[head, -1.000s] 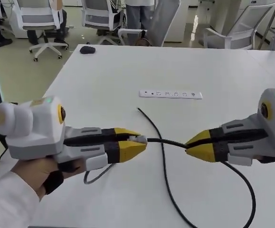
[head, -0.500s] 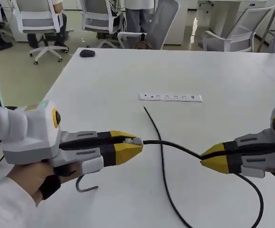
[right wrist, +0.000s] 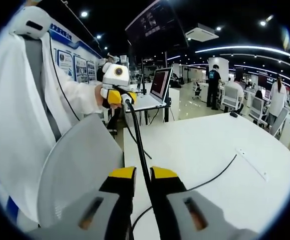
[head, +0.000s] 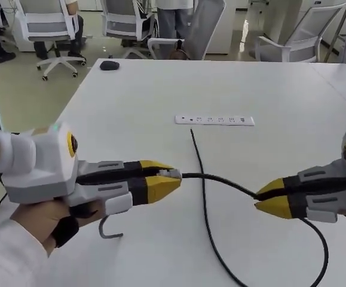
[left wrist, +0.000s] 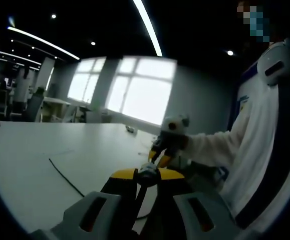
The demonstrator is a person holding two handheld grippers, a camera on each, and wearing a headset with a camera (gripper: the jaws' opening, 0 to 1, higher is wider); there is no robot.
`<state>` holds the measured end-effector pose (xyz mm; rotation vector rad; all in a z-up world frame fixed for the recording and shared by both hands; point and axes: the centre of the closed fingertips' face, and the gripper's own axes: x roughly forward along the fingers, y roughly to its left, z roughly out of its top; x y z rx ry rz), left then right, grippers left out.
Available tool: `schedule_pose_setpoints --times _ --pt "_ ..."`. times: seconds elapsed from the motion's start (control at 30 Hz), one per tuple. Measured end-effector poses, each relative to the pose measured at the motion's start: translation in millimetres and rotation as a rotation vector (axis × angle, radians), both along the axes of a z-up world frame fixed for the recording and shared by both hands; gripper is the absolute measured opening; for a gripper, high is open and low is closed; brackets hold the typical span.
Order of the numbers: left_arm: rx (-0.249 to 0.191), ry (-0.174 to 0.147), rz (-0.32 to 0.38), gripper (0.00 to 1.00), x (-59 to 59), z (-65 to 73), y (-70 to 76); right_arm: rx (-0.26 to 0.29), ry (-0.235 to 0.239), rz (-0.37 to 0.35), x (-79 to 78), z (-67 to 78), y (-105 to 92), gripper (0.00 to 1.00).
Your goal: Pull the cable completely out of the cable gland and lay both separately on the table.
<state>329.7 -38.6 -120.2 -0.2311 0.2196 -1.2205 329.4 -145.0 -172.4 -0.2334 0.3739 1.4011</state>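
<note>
Above the near half of the white table, the left gripper was closed on the small grey gland. The right gripper, well apart to its right, was clamped on the black cable. Both items appeared to be held clear of the surface. The held span ran nearly level from the gland's mouth to the right jaws, its long axis lying across the bench from left to right and dipping slightly rightward. The gland's bore lay on the same line, opening toward the right gripper. Past the right jaws the cable dropped to the table and curved toward the near edge. A second strand crossed the held span in the head view and ended with its free tip pointing away from the person, just short of the power strip. The step in hand appeared to be the withdrawal itself, the cable not yet free. How much remained inside was hidden by the jaws. The next move would call for parting the grippers along the cable's axis, with the gland held firm and no sideways bend at its mouth. A regrip nearer the gland might be needed.
</note>
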Motion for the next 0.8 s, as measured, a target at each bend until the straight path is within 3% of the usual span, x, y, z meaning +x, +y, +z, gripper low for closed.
schedule_pose_setpoints --times 0.07,0.23,0.4,0.53,0.8 --pt "-0.005 0.001 0.001 0.16 0.4 0.6 -0.6 0.018 -0.008 -0.009 2.7 9.0 3.0 0.15" --pt "0.0 -0.004 -0.003 0.16 0.3 0.8 -3.4 0.027 -0.089 0.027 3.2 30.9 19.5 0.17" --pt "0.011 -0.012 -0.017 0.16 -1.7 1.5 -9.3 0.031 -0.161 0.1 -1.5 48.6 46.4 0.17" --pt "0.02 -0.018 -0.024 0.16 -3.4 1.6 -11.9 0.034 -0.181 0.148 -6.4 53.2 63.4 0.17" --pt "0.021 -0.02 -0.035 0.16 -7.8 1.8 -15.2 0.02 -0.202 0.199 -10.0 47.5 81.3 0.16"
